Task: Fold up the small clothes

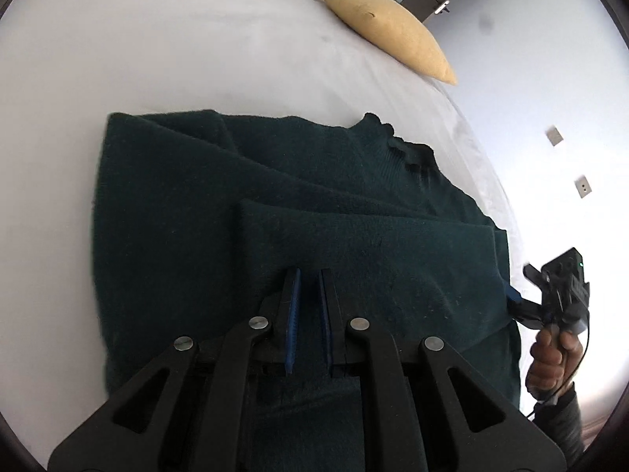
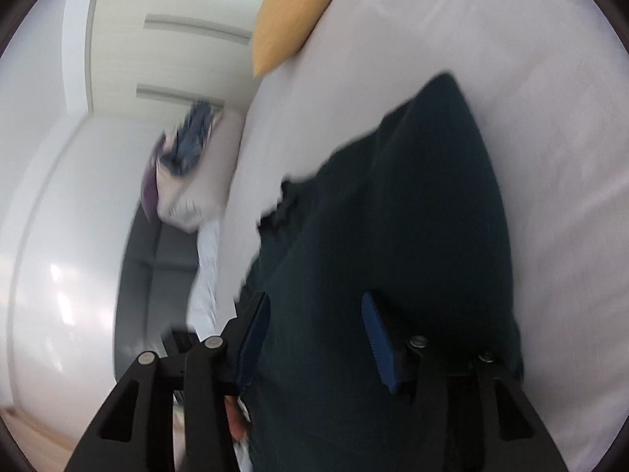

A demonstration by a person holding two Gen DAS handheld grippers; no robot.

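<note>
A dark green knit sweater [image 1: 275, 196] lies on a white bed [image 1: 157, 59], partly folded, with a folded panel across its middle and the collar at the far right. My left gripper [image 1: 310, 275] hovers over the folded panel, its blue-padded jaws a narrow gap apart with nothing between them. My right gripper [image 2: 314, 310] is open above the sweater [image 2: 412, 216]; it also shows in the left wrist view [image 1: 515, 295] at the sweater's right edge, held by a hand.
A yellow pillow [image 1: 393, 27] lies at the far edge of the bed [image 2: 511, 59]; it also shows in the right wrist view [image 2: 287, 19]. A pile of clothes [image 2: 188, 145] sits beyond the bed. White walls and wardrobe doors stand behind.
</note>
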